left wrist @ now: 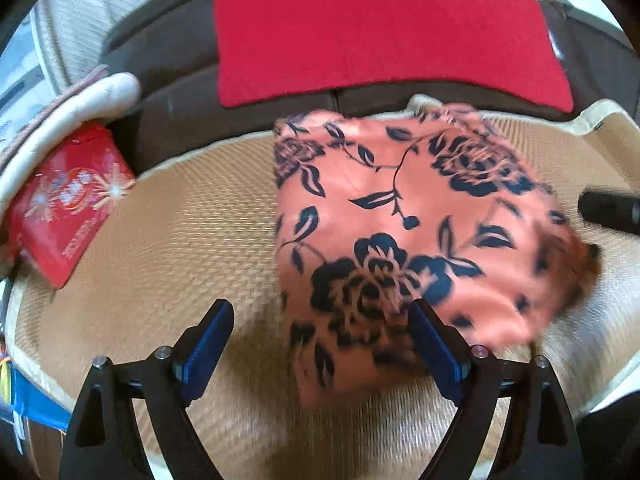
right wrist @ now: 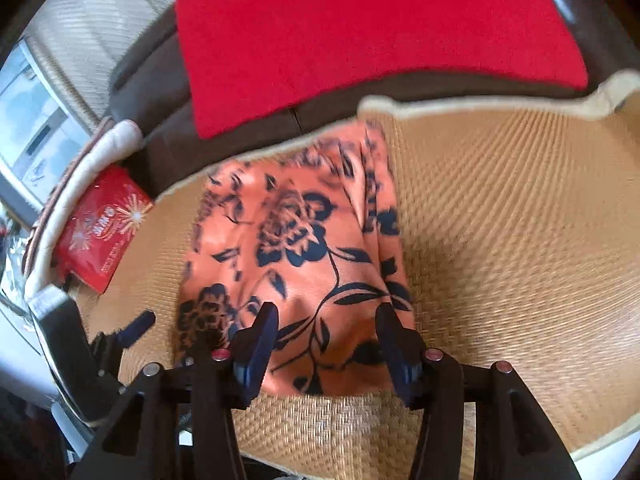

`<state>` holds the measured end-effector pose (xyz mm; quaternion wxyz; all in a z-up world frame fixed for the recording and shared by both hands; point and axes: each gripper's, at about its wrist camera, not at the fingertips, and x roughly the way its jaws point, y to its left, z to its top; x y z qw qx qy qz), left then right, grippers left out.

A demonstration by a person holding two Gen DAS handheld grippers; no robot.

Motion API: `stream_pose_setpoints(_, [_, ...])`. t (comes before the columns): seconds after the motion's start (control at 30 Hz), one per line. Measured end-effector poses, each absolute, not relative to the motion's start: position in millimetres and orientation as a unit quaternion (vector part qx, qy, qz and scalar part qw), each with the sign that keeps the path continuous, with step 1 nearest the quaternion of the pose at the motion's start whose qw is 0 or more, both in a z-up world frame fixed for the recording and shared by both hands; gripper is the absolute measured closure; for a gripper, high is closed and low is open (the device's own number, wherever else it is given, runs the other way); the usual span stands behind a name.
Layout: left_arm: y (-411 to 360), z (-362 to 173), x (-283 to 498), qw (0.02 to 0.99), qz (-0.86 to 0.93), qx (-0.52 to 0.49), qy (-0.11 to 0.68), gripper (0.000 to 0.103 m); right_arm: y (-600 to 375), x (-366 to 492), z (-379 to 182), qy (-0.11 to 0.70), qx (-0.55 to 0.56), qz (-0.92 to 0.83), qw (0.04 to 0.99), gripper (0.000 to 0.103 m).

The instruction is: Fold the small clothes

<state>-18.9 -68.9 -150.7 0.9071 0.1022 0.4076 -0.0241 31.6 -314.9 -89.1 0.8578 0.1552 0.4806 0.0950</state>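
At the far left of both views a red packet (left wrist: 64, 204) with a starburst print lies at the edge of the woven mat (left wrist: 192, 216), against a rolled cream cushion (left wrist: 80, 108). Next comes the left gripper (left wrist: 320, 344), its blue-padded jaws spread wide with nothing pinched between them; bare mat shows under most of the gap, and the near corner of the orange floral garment (left wrist: 400, 216) reaches in beside its right-hand pad without being gripped. The garment lies folded on the mat, mostly ahead and to the right of that gripper. Behind it, on the dark brown sofa (left wrist: 172, 92), a red cloth (left wrist: 380, 28) is spread flat. In the right wrist view the right gripper (right wrist: 326, 340) hovers over the near edge of the same garment, its jaws apart; the cloth's near hem sits between the pads, which do not press on it. To the right, the mat is uncovered up to its cream border.
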Motion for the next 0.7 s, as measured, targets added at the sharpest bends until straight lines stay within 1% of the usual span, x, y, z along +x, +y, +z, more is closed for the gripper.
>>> stream_pose_setpoints(0.13, [-67.3, -111.3, -60.3, 0.926, -0.019, 0.107, 0.361, 0.014, -315.3, 0.2, -51.1, 0.442, 0.108, 0.086, 0.886, 0.048])
stream_pose_setpoints(0.2, [-63.9, -83.3, -81.5, 0.937, -0.010, 0.108, 0.333, 0.014, -309.9, -22.5, -31.7, 0.425, 0.076, 0.077, 0.899, 0.046])
stream_pose_setpoints(0.3, [-57.7, -44.5, -108.9, 0.949, 0.003, 0.095, 0.300, 0.006, -303.2, -51.8, -5.7, 0.396, 0.050, 0.081, 0.913, 0.042])
stream_pose_setpoints(0.37, [-55.2, -15.5, -129.2, 0.958, 0.021, 0.094, 0.269, 0.005, -303.6, -68.8, 10.7, 0.378, 0.046, 0.087, 0.921, 0.040])
stream_pose_setpoints(0.4, [-50.7, -8.4, -133.9, 0.961, 0.026, 0.094, 0.257, 0.004, -303.4, -77.5, 18.7, 0.368, 0.045, 0.087, 0.925, 0.040])
stream_pose_setpoints(0.43, [-48.7, 1.6, -141.8, 0.965, 0.033, 0.097, 0.242, 0.000, -302.6, -84.9, 25.5, 0.359, 0.043, 0.087, 0.928, 0.039])
stream_pose_setpoints(0.53, [-47.9, 29.4, -162.0, 0.971, 0.044, 0.103, 0.211, 0.000, -301.6, -108.1, 50.2, 0.329, 0.040, 0.088, 0.939, 0.037])
stream_pose_setpoints(0.7, [-49.3, 54.1, -187.3, 0.973, 0.075, 0.120, 0.181, 0.000, -296.0, -141.8, 85.0, 0.289, 0.030, 0.086, 0.953, 0.035])
